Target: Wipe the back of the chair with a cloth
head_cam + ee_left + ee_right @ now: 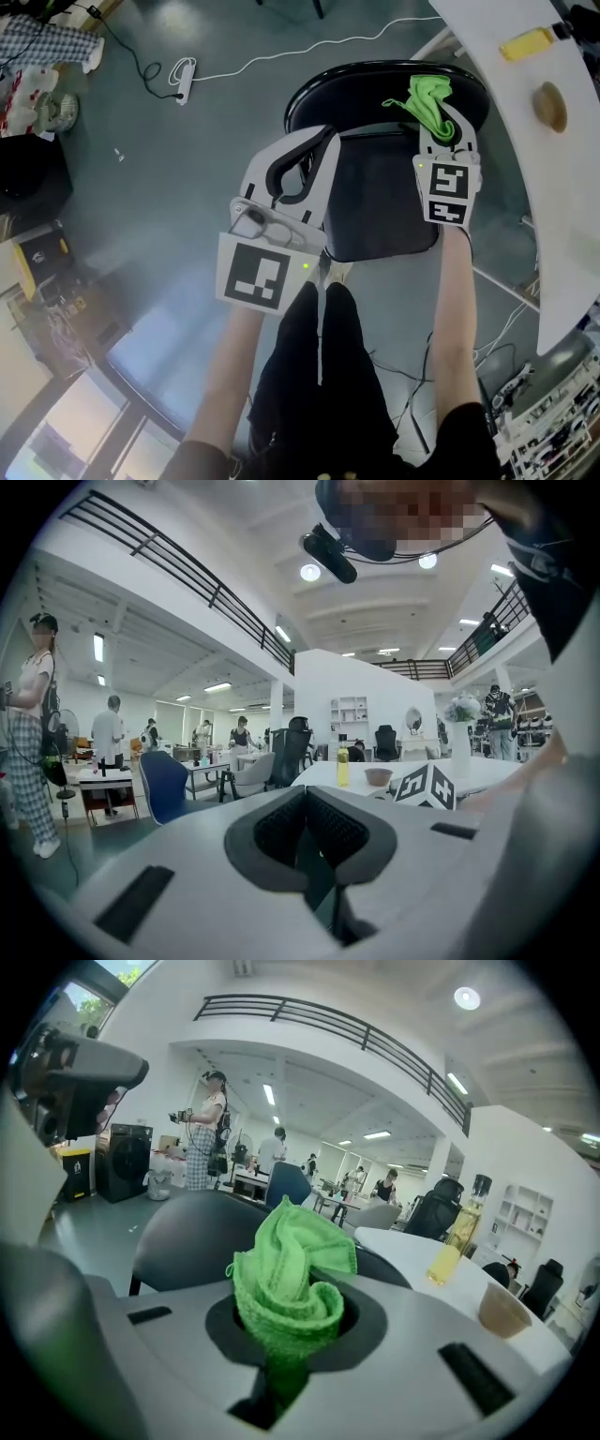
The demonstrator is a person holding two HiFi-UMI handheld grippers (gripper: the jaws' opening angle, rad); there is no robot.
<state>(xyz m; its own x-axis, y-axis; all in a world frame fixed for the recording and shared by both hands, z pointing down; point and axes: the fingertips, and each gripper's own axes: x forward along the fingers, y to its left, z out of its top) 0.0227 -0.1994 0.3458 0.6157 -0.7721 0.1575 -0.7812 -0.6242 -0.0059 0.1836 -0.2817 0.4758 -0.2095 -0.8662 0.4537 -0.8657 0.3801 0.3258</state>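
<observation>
Right gripper (444,139): jaws clamped on a bunched green cloth (286,1274). The fold is pinched low and the loose end sticks up past the tips. I'd guess the bunch is left proud so fabric reaches the chair before the plastic does.

Left gripper (305,803): jaws pressed together with nothing between them, only floor showing through the slot. It's held out over the left edge of the seat (384,202), and doesn't look to be touching it. It looks like the spare hand, possibly there to steady the chair, but it's doing no work right now.

The cloth is just short of the curved black chair back (375,80), at its right end and about level with the top rim. The head view makes it look close to contact, but no view confirms a touch. The right gripper view shows the chair back directly behind the cloth, so the approach is lined up.

No wiping visible yet. The next move probably needs a push forward, then a sweep along the curve.

A white table (525,141) sits close on the right with a yellow bottle (528,43) on it. A sweep to the left keeps the elbow away from both.
</observation>
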